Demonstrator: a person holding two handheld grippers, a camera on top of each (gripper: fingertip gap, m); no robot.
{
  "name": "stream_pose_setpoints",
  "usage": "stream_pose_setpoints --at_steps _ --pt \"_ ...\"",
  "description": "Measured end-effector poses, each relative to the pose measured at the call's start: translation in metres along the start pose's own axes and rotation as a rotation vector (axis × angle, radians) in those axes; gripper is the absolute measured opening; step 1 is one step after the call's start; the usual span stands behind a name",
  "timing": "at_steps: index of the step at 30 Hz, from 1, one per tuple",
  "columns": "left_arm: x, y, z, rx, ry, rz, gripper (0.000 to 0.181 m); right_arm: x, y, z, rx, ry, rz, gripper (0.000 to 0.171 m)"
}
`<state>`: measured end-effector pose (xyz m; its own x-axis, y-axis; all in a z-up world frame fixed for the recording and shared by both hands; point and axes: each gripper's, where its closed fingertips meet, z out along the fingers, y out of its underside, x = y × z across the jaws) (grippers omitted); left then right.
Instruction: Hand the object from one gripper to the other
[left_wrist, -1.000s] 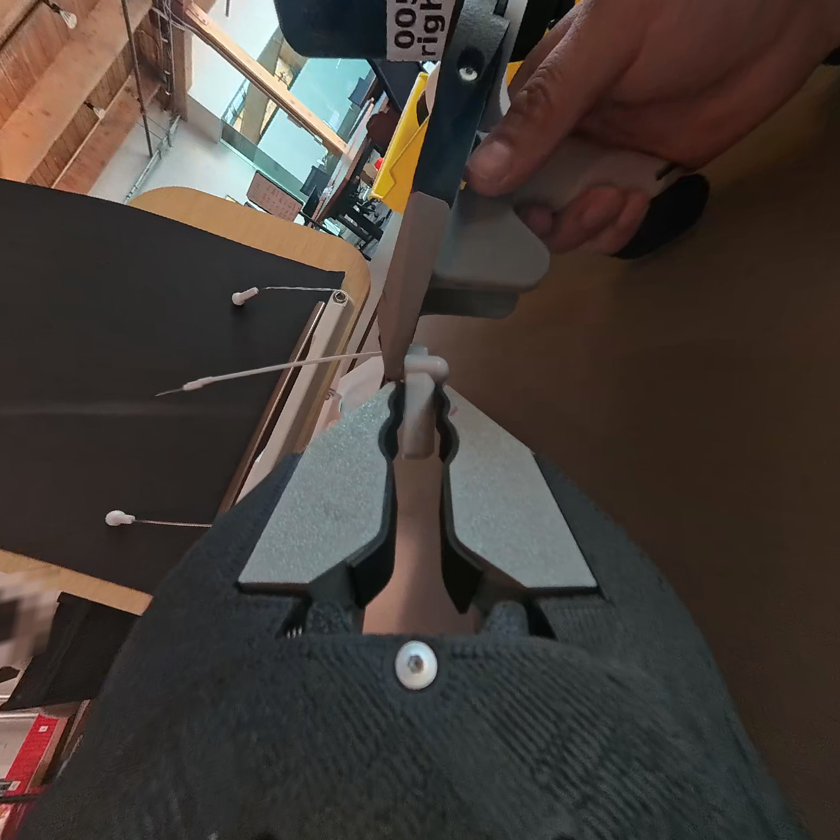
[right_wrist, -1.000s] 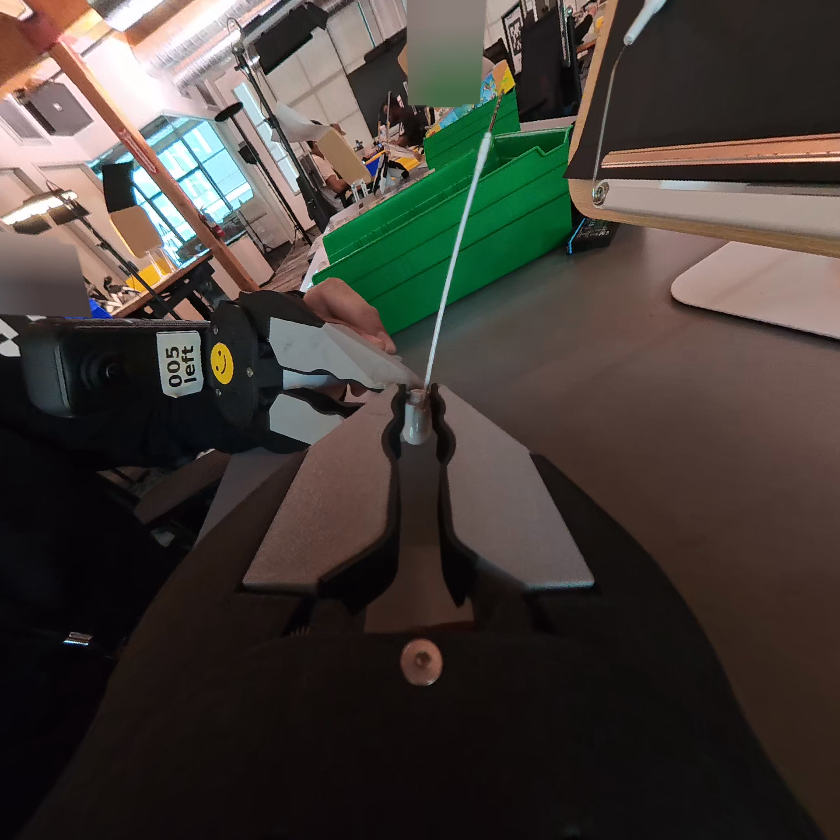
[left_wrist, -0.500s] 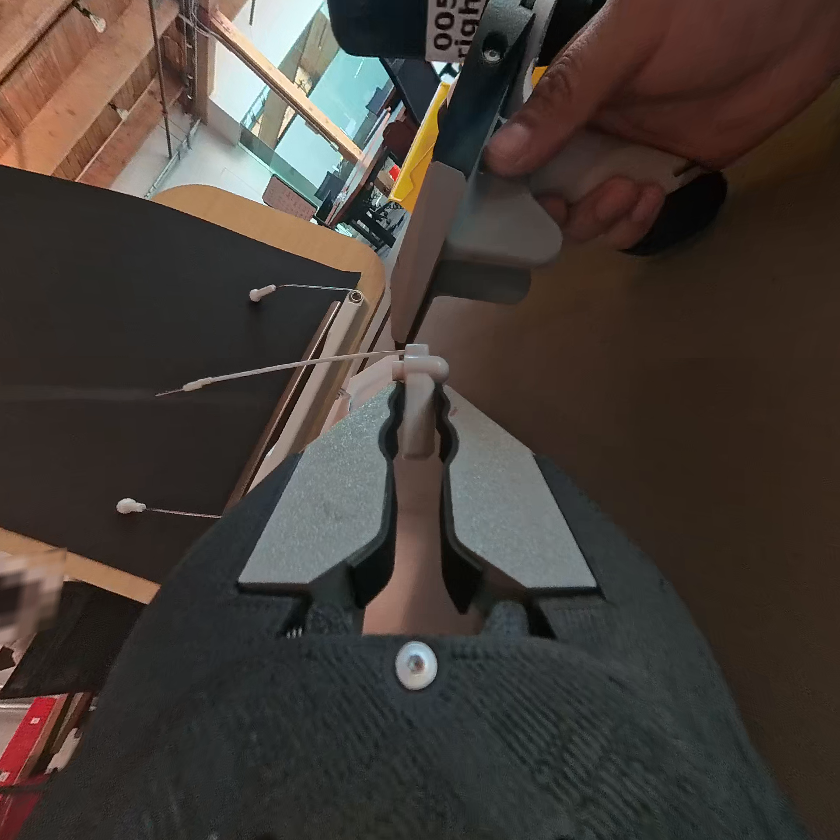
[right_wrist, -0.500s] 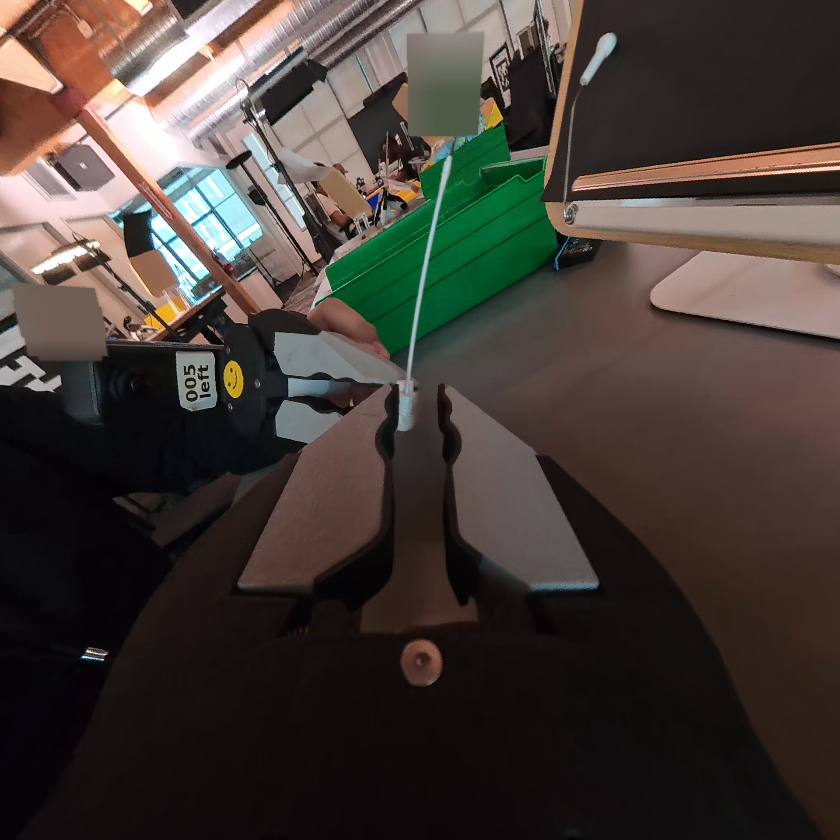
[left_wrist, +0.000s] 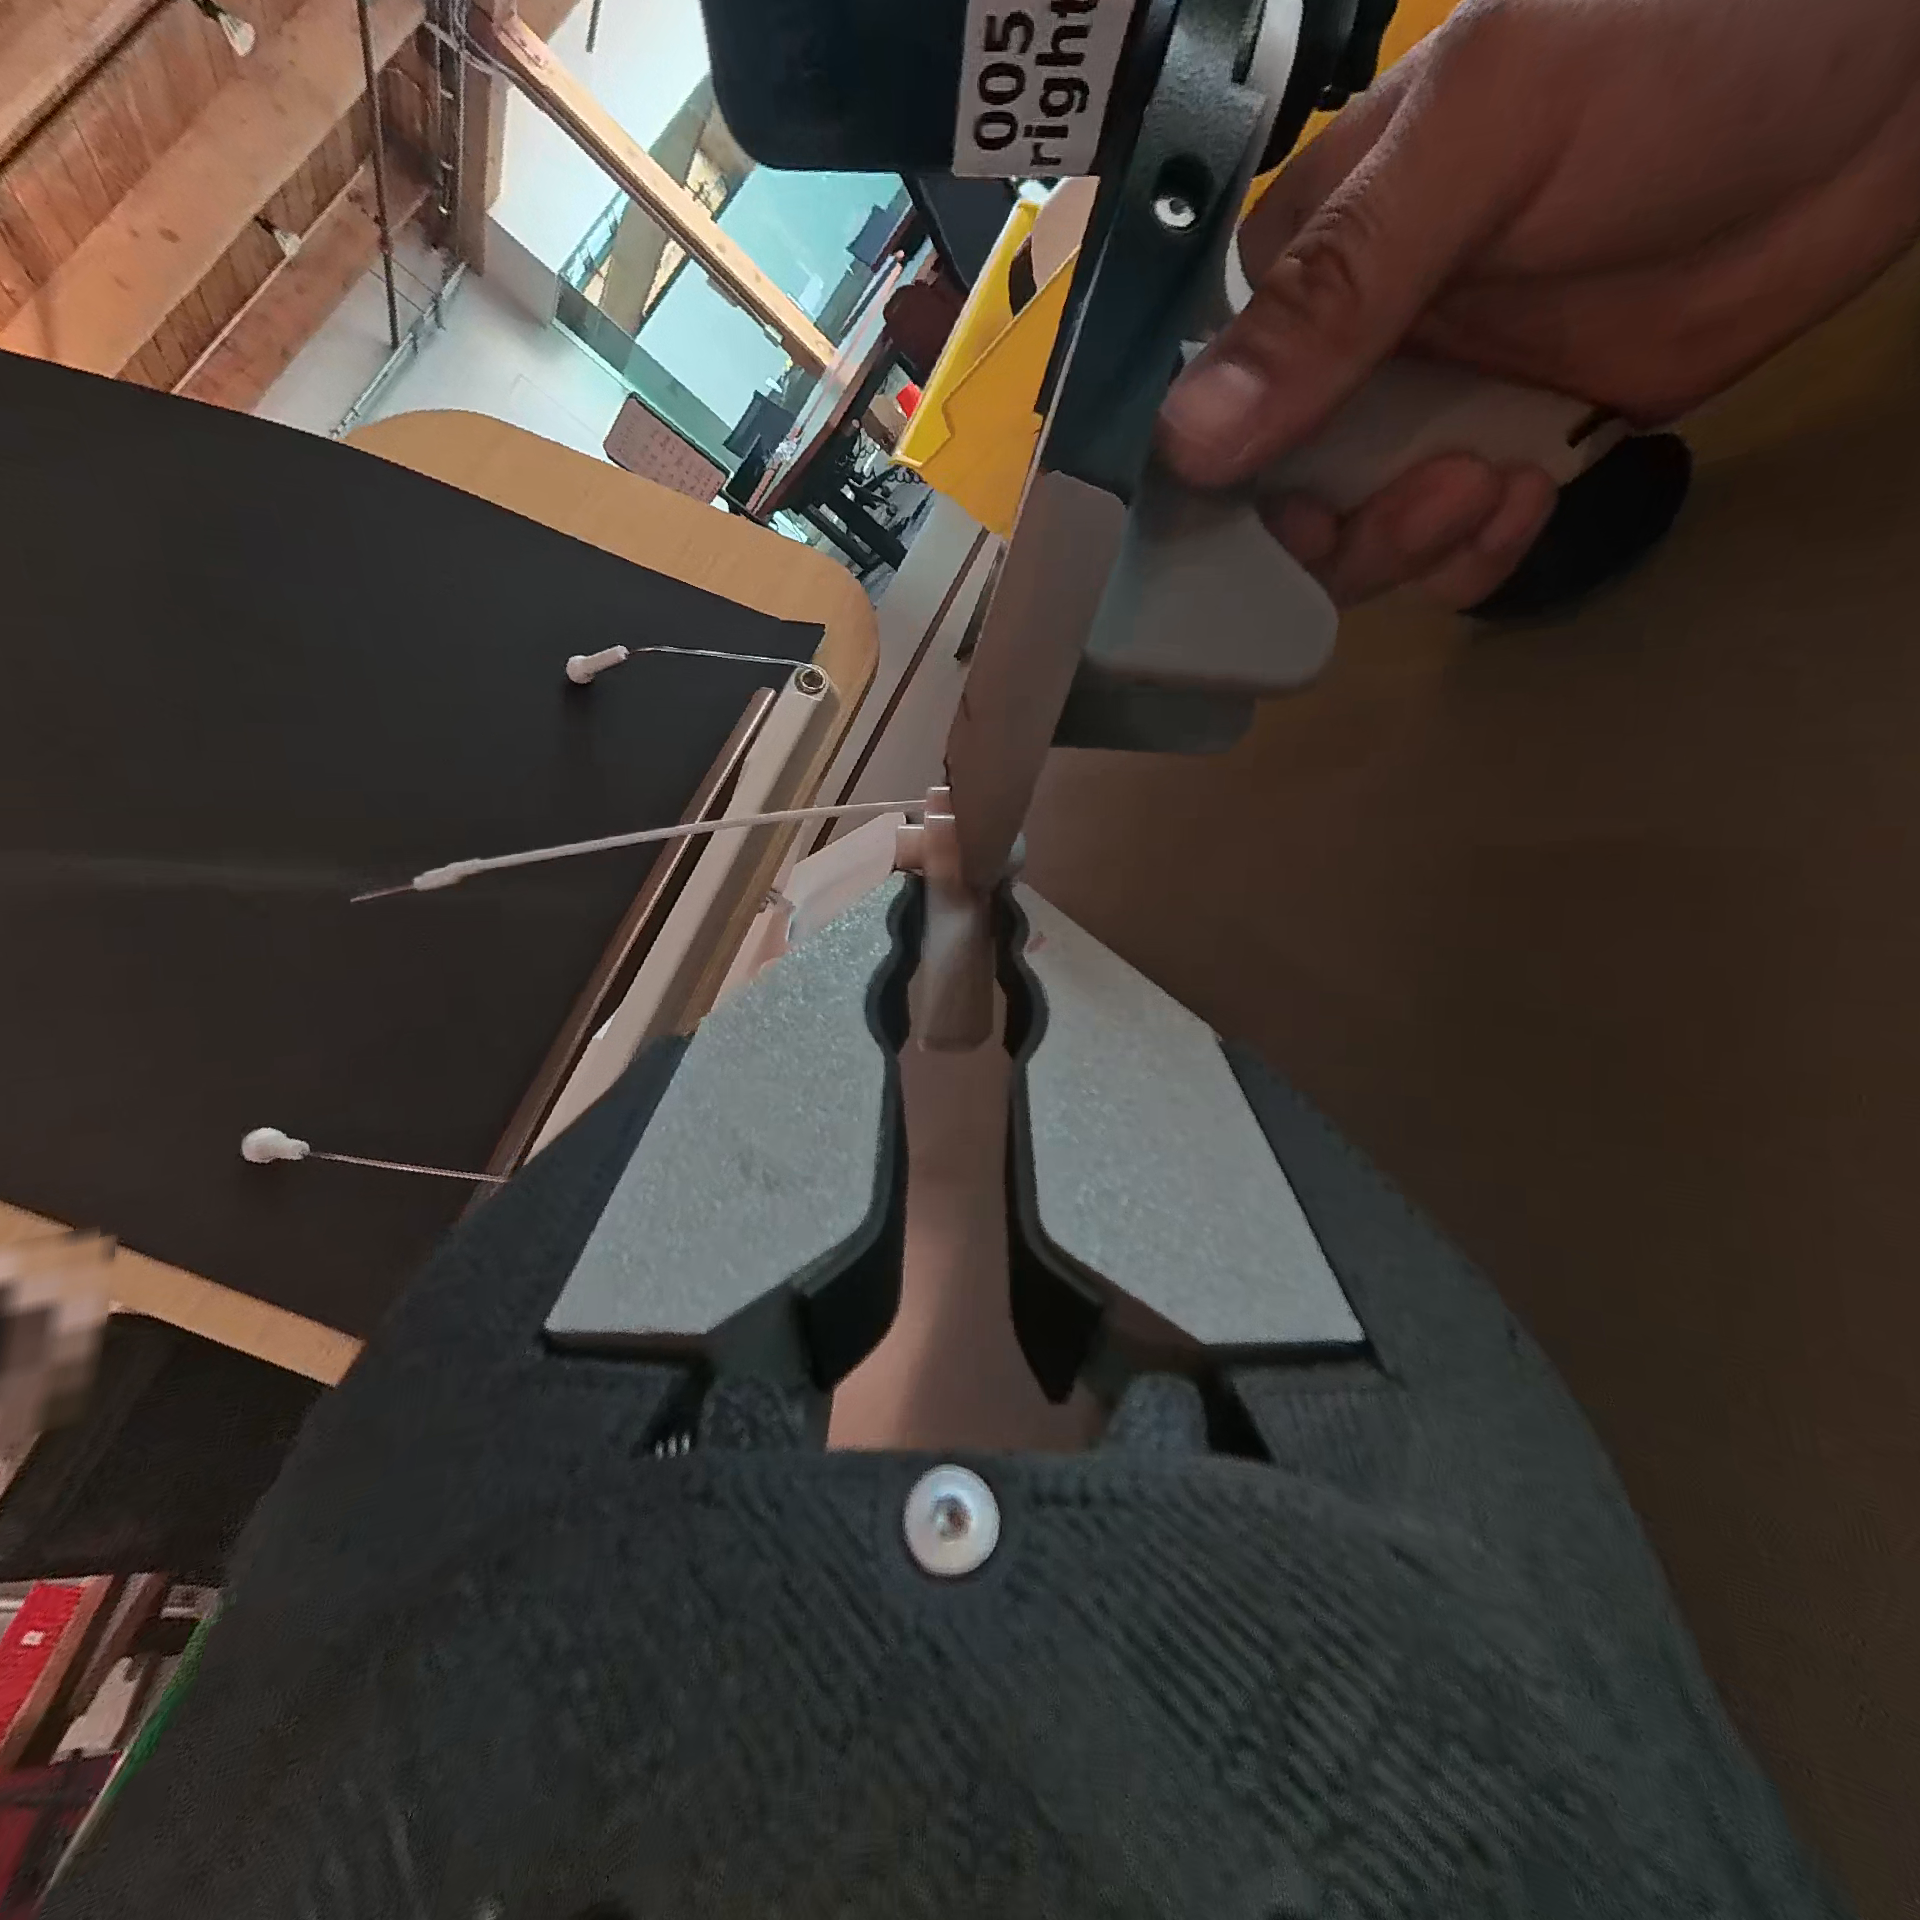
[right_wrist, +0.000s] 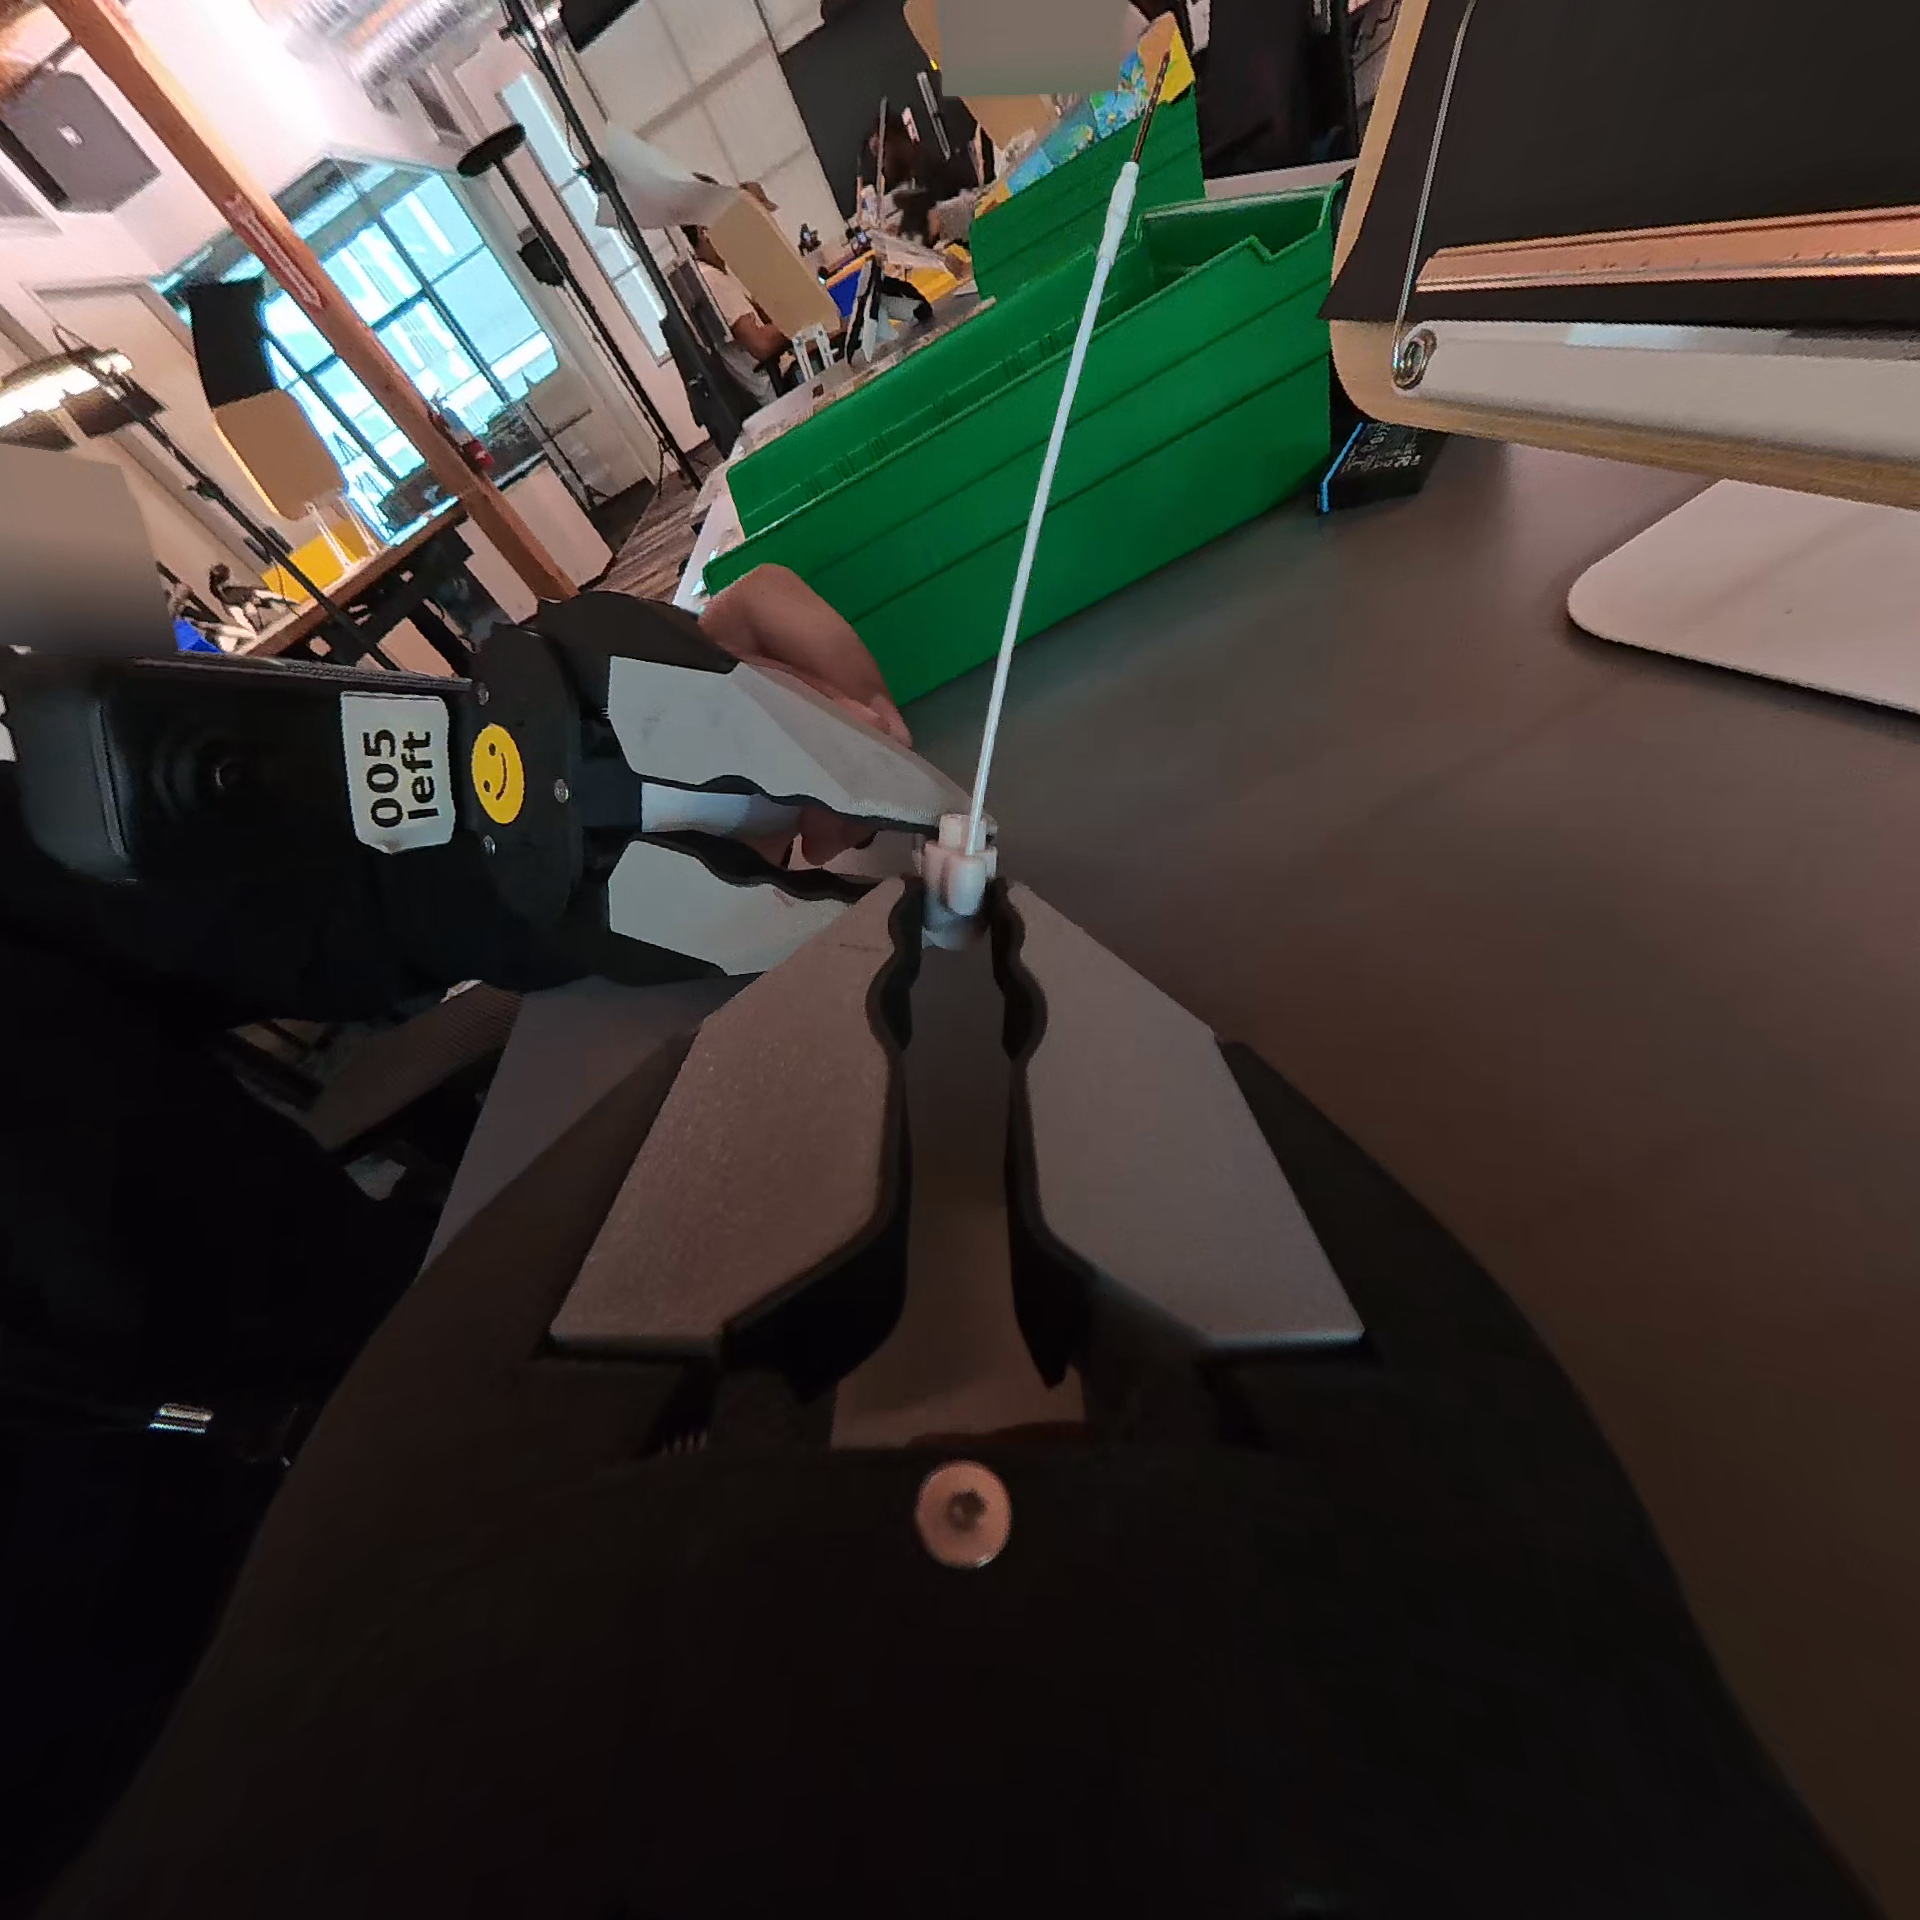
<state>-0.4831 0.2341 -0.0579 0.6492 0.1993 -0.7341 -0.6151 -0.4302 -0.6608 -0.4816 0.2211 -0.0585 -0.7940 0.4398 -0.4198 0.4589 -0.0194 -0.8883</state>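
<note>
While both tools meet over the dark counter (right_wrist: 1558, 935), I see my left gripper (left_wrist: 958, 914) clamped on the white hub of the object (left_wrist: 951, 935), a small plastic piece with a long thin white rod running off toward the black board (left_wrist: 312, 727) at the counter's far edge. From the left wrist view, the right gripper (left_wrist: 977, 831) comes down steeply from above, its fingertips at the hub's top, with a bare hand (left_wrist: 1507, 260) wrapped round the grey handle, thumb pressed along its side. From the right wrist view, the right gripper's (right_wrist: 961, 925) fingers stand at either side of the hub (right_wrist: 961, 883) at their very tips; I cannot tell whether they are pinching it or only close beside it. There the left gripper (right_wrist: 914, 831) reaches in level from the left, and the rod (right_wrist: 1049, 499) rises tilted toward the green bins (right_wrist: 1039, 468) near the counter's back edge.
</note>
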Motion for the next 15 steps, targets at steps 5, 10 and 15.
stream_pose_setpoints --at_steps 5,10,15 --pt "0.002 0.007 0.003 -0.025 0.012 -0.048 0.011 0.005 0.002 -0.001 -0.012 0.037 -0.008 0.01" --pt "-0.004 0.018 0.004 -0.061 0.0 -0.077 0.011 0.011 -0.006 -0.01 0.038 0.047 0.021 0.01" --pt "-0.001 0.019 0.005 -0.066 0.006 -0.059 0.011 0.011 -0.003 -0.007 0.026 0.035 0.032 0.01"
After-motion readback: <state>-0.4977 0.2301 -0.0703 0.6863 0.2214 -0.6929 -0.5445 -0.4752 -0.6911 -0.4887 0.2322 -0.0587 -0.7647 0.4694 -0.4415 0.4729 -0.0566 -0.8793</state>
